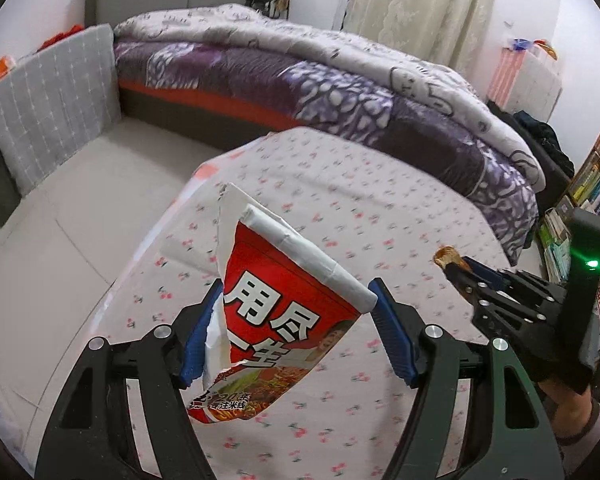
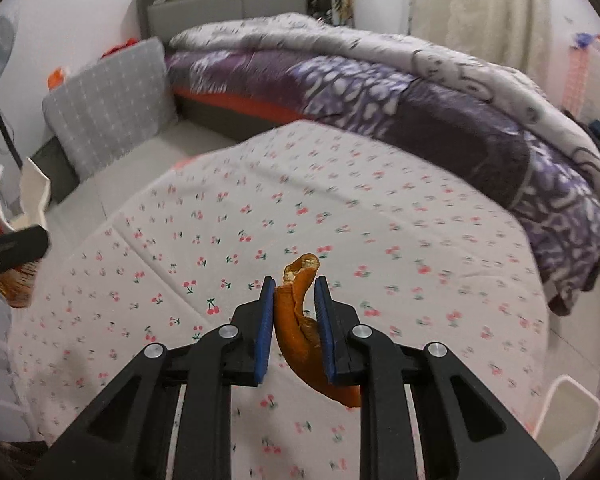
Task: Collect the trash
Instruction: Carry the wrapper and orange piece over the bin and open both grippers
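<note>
Up close, the left gripper [image 1: 296,320] clamps a torn red noodle cup [image 1: 276,320], its white rim crushed, held above the cherry-print sheet [image 1: 380,208]. Only the right wrist view shows the orange peel [image 2: 300,320] fully: curled, pinched between the nearly closed pads of the right gripper [image 2: 293,320]. Beyond lies a bed with a purple quilt [image 1: 340,96].
</note>
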The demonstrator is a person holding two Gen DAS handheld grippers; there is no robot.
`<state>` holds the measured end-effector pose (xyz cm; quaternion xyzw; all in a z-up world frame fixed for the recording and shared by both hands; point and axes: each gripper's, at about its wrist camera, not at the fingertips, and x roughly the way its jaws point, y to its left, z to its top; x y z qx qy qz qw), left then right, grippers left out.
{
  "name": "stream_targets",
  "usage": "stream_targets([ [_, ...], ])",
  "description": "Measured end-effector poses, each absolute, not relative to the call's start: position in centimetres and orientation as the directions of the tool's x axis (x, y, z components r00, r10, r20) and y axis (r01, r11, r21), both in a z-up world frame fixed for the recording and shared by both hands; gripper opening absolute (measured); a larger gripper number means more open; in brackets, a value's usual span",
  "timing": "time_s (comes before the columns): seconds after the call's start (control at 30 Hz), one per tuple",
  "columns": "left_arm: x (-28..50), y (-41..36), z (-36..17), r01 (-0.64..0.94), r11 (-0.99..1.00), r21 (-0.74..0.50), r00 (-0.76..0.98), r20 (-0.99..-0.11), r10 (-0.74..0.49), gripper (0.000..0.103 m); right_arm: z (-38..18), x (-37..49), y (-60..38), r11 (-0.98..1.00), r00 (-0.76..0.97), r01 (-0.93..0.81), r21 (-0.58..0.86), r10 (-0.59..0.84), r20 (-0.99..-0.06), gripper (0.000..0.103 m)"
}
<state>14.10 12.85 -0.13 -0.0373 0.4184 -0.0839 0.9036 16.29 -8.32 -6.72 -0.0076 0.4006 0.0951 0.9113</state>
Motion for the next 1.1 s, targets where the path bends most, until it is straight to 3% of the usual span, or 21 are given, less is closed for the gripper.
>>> stream_targets([
  [0.47, 11.3, 4.0, 0.4, 0.173, 0.970, -0.168, 0.652, -0.719, -0.241, 0.068, -3.6, 10.1, -18.7, 0.988, 0.690, -0.010, 0.155, 0.119, -0.714, 0.020],
  [1.1, 9.6, -8.6, -2.8, 0.349, 0.934, -0.074, 0.620, -0.729, -0.290, 0.068, -6.9, 5.1, -34.0, 0.917, 0.626, 0.335, 0.215, -0.047, -0.778, 0.020],
])
